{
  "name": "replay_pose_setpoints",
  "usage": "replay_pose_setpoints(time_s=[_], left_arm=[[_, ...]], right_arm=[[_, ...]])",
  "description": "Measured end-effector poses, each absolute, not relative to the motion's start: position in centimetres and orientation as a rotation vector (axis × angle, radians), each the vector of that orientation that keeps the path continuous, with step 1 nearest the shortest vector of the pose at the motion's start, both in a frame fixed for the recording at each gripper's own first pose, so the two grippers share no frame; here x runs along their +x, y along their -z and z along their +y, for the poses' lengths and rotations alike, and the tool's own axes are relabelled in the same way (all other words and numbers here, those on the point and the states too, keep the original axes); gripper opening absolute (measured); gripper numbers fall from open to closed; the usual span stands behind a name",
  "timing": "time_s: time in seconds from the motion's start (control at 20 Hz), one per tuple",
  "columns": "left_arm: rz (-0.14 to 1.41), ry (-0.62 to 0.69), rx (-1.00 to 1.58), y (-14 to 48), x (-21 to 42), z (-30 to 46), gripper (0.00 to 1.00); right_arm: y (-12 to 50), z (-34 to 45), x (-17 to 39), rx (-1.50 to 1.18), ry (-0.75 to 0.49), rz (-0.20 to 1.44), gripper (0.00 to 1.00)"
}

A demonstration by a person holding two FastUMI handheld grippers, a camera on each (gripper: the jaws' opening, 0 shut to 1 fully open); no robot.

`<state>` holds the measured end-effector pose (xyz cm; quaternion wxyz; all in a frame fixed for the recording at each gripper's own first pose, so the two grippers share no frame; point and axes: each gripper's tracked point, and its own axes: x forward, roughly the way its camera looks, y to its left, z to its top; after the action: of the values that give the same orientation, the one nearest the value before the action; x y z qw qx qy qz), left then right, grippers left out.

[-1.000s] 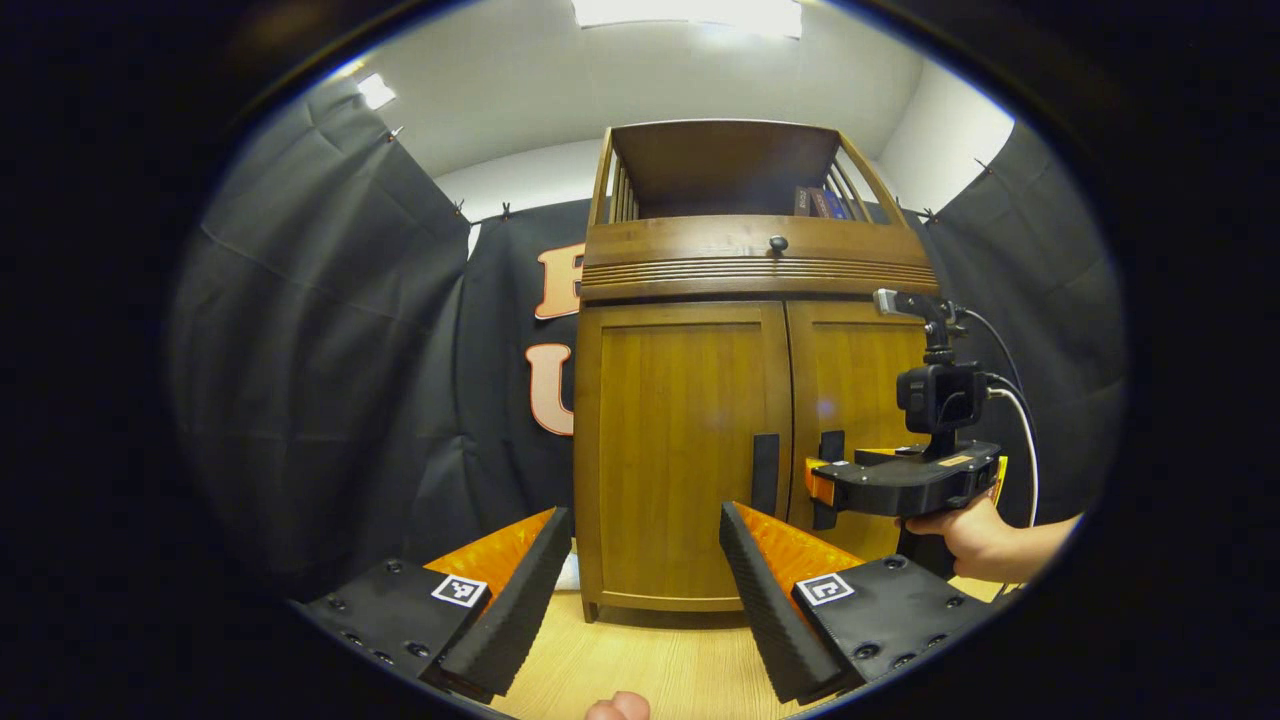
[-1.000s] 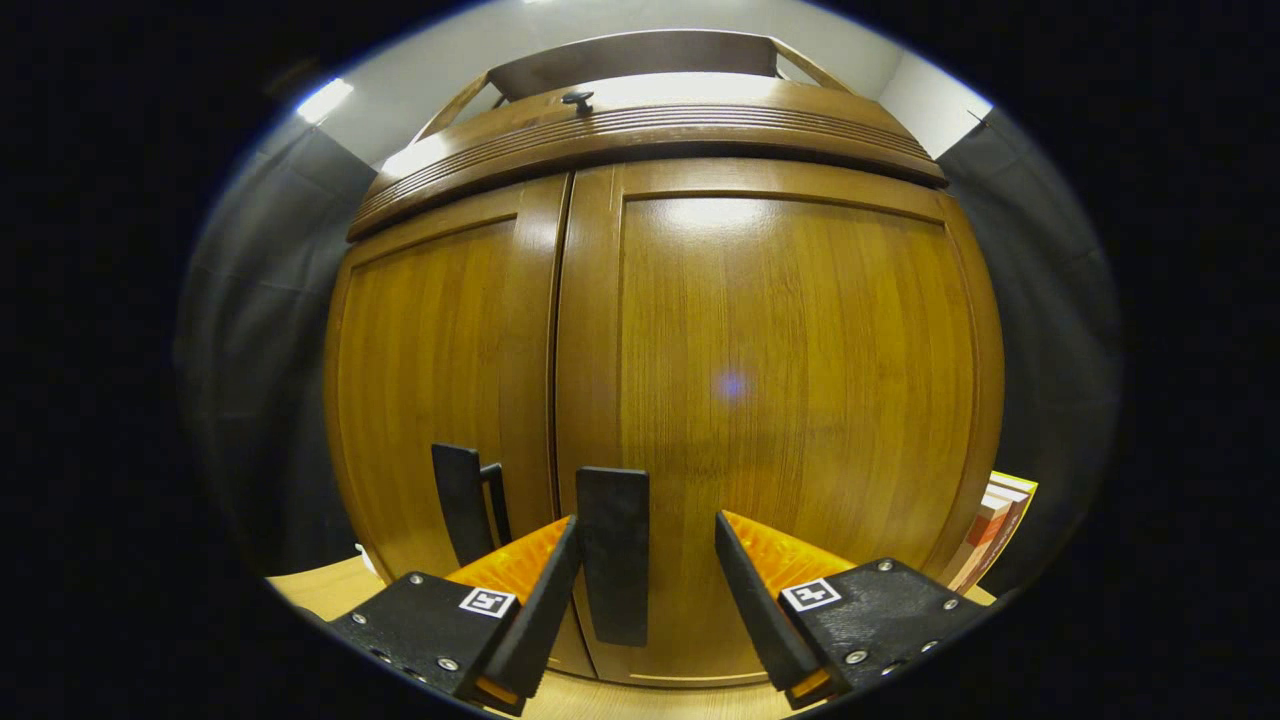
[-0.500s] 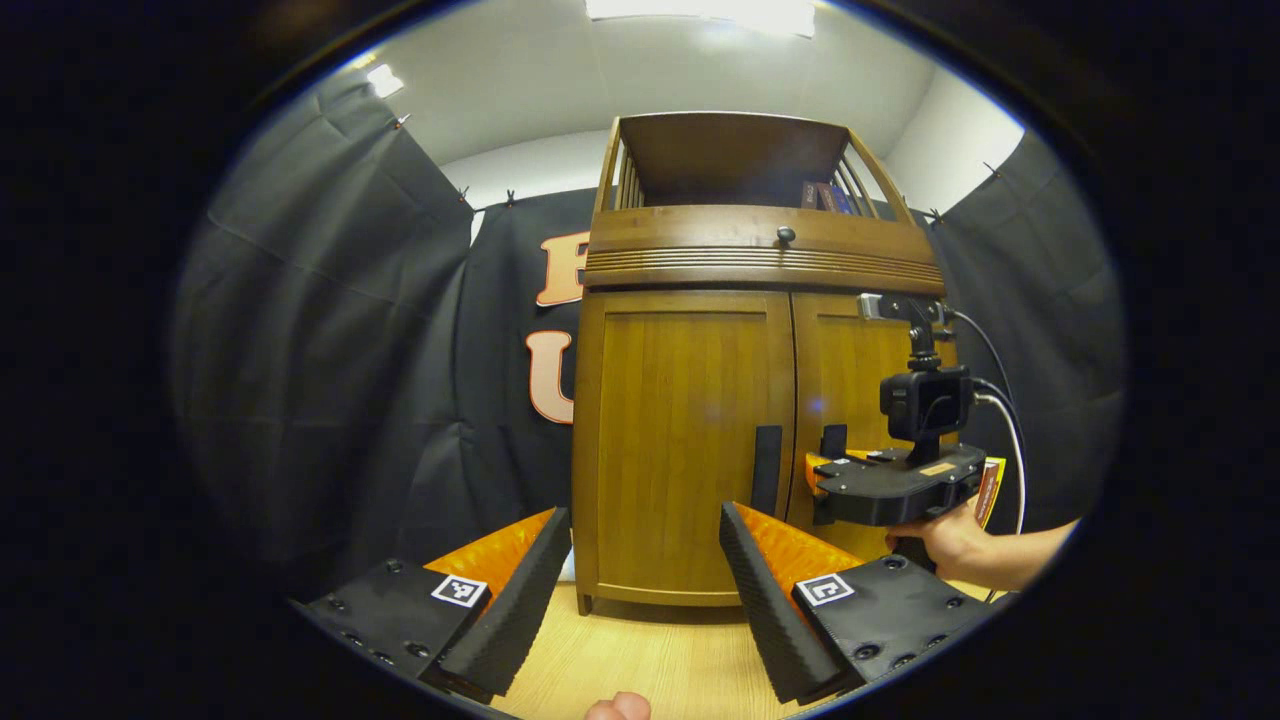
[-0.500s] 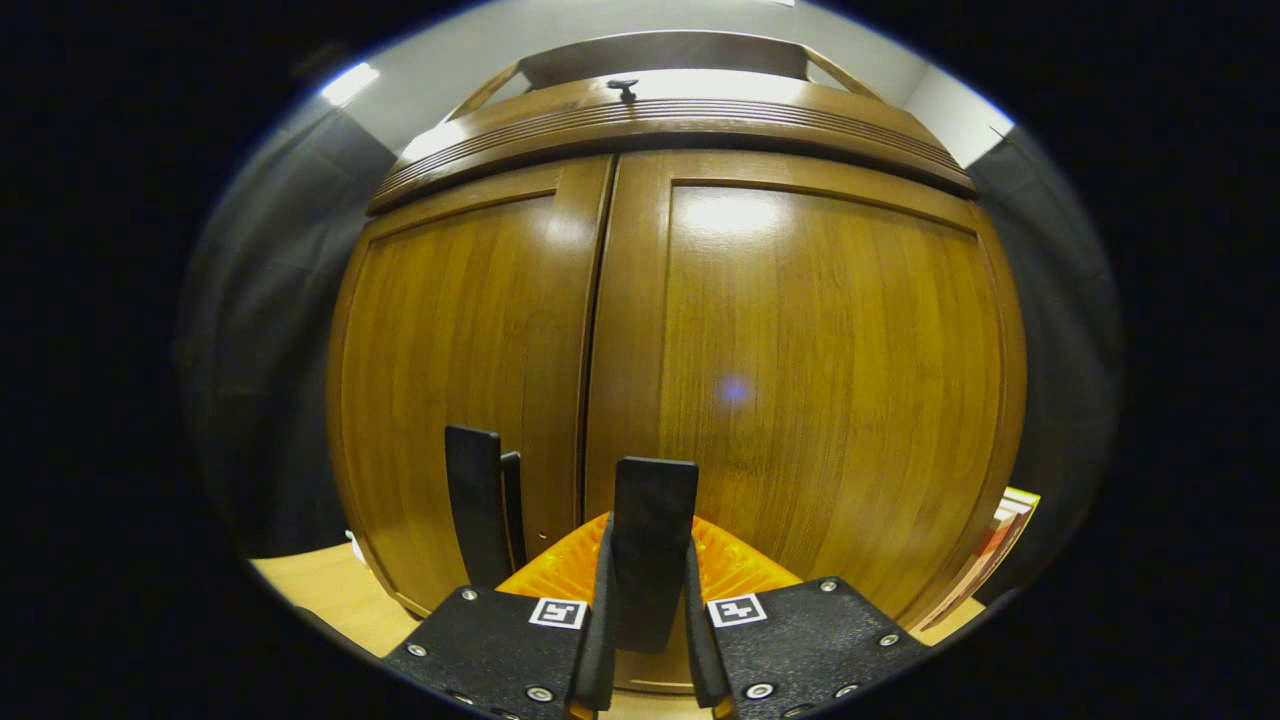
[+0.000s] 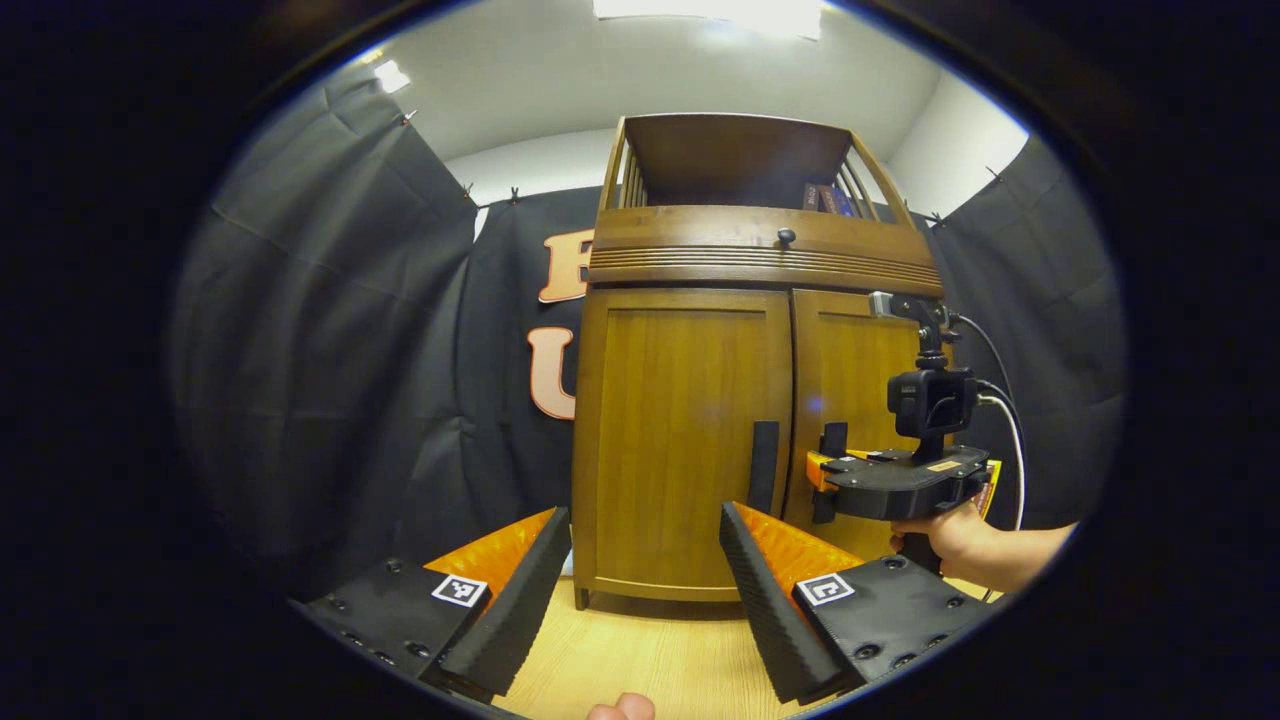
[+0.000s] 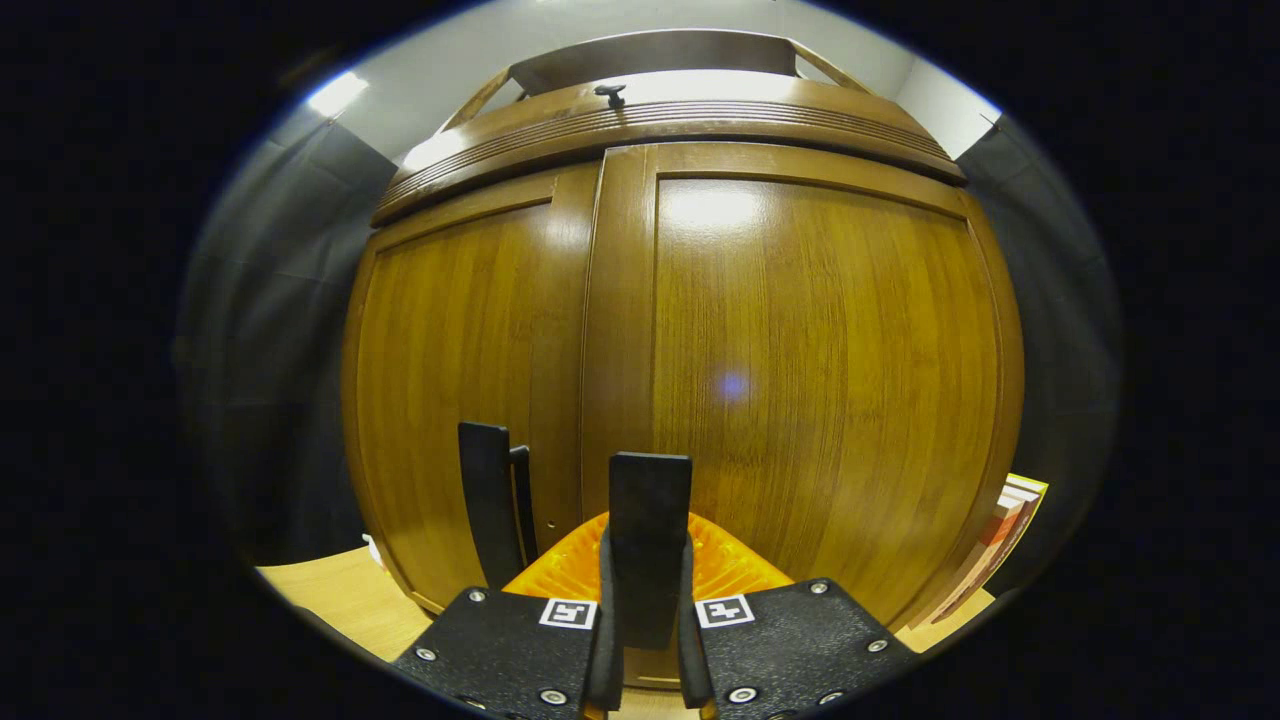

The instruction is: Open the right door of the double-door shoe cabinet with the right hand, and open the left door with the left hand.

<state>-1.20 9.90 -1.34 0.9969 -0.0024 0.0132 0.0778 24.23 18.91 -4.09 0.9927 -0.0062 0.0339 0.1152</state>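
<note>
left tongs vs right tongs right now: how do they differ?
The right tongs are shut on the right door handle, one finger on each side; the left tongs are open and hold nothing. The right tongs sit up against the cabinet; the left tongs hang back from it, over the wooden floor, apart from the left door handle. Both have black fingers with orange backing, and both point at the closed doors.

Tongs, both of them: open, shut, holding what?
Left tongs: open, holding nothing, short of the cabinet.
Right tongs: shut on the right door handle.
</note>
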Motion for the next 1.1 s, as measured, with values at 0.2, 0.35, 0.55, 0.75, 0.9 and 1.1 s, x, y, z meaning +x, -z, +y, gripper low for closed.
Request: replay_pose_setpoints(time_s=[0.2,0.35,0.55,0.75,0.9,1.1], left_arm=[[0.021,-0.141,0.017,0.7,-1.6,8.7,0.98],[0.015,-0.129,0.024,0.3,-1.8,7.1,0.97],[0.025,-0.107,-0.03,0.5,-2.2,5.0,0.98],[0.011,-0.107,-0.009,0.0,-2.4,3.7,0.98],[0.005,-0.111,-0.008,-0.1,-2.4,2.8,0.97],[0.004,-0.113,-0.01,-0.1,-2.5,1.7,0.97]], right_arm=[[3.8,18.5,22.4,-0.008,-0.255,0.079,0.22],[3.7,18.2,21.1,-0.001,-0.28,0.086,0.22],[3.3,17.3,18.3,0.008,-0.347,0.11,0.22],[2.9,15.7,15.3,0.016,-0.403,0.119,0.18],[2.6,13.7,12.5,0.017,-0.405,0.113,0.22],[2.4,11.4,10.0,0.023,-0.405,0.124,0.22]])
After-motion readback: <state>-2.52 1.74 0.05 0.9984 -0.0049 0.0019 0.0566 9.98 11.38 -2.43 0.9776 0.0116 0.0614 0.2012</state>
